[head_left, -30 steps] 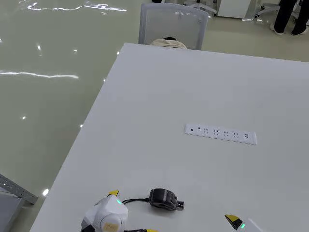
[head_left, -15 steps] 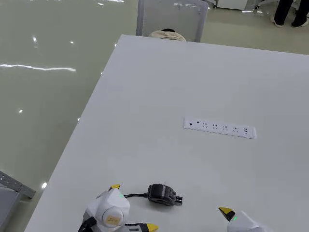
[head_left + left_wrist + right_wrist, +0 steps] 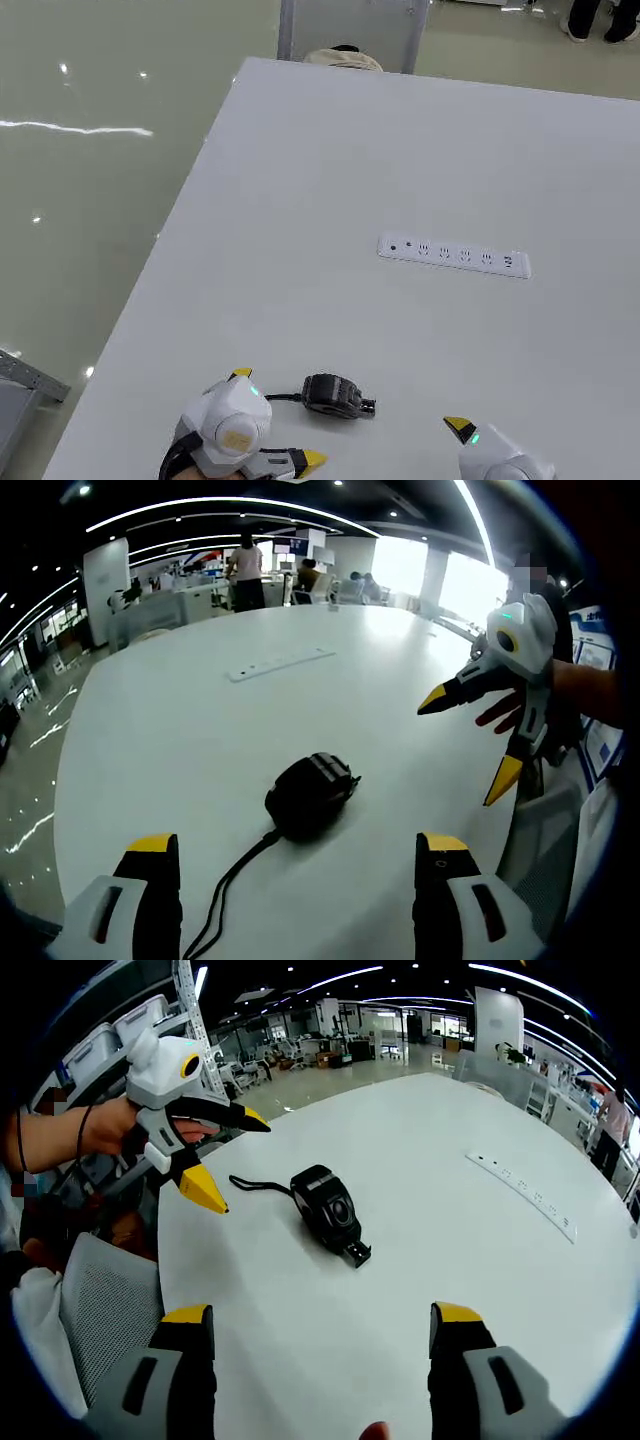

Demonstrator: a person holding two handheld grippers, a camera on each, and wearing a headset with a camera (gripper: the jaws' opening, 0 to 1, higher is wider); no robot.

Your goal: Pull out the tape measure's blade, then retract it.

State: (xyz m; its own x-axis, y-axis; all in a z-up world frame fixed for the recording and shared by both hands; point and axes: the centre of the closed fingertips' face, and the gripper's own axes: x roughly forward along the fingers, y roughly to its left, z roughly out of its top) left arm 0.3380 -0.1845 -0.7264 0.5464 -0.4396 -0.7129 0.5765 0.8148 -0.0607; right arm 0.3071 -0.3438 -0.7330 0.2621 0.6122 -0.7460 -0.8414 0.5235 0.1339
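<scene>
In the head view, the tape measure is lying on the desk close to its near edge, toward the near-left corner, with its blade fully in. Your left gripper is hovering just beside it, jaws spread and holding nothing. A power strip is sitting well apart toward mid-desk, and a chair is standing at the far edge, so neither is blocking you.

In the left gripper view, the case is lying ahead between your jaws, its wrist strap trailing toward you. The right gripper is hanging beyond it, also wide open and empty.

In the right gripper view, the blade's hook tab is pointing your way. You are likely lining up the first grasp: the left should be clamping the case and the right pinching the small tab. Mind the strap under your left jaws.
</scene>
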